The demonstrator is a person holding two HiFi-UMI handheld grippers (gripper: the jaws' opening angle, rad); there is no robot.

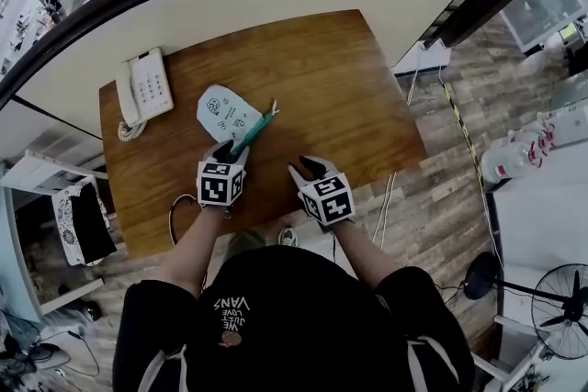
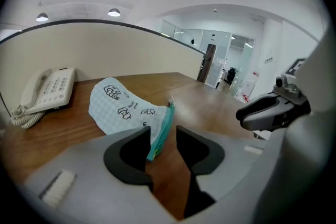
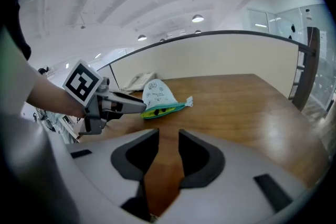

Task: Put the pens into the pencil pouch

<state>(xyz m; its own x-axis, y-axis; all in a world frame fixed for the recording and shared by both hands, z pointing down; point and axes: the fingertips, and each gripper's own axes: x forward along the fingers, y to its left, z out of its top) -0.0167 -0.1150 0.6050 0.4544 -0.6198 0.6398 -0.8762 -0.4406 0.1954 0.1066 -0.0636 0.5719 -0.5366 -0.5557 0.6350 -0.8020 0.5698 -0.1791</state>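
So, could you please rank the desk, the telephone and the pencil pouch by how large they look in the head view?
1. The desk, by far the largest.
2. The telephone and the pencil pouch look about alike here, too close to rank.

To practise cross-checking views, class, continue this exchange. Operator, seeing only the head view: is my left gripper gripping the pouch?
Observer: No. The left gripper's jaws stand apart, the pouch's teal zipper edge between them, not clamped.
Operator: Is the right gripper holding anything?
Observer: No. The right gripper is open, only bare table between its jaws.
Operator: Is the pouch unzipped?
Observer: Yes, its mouth gapes, yellow-green inside.
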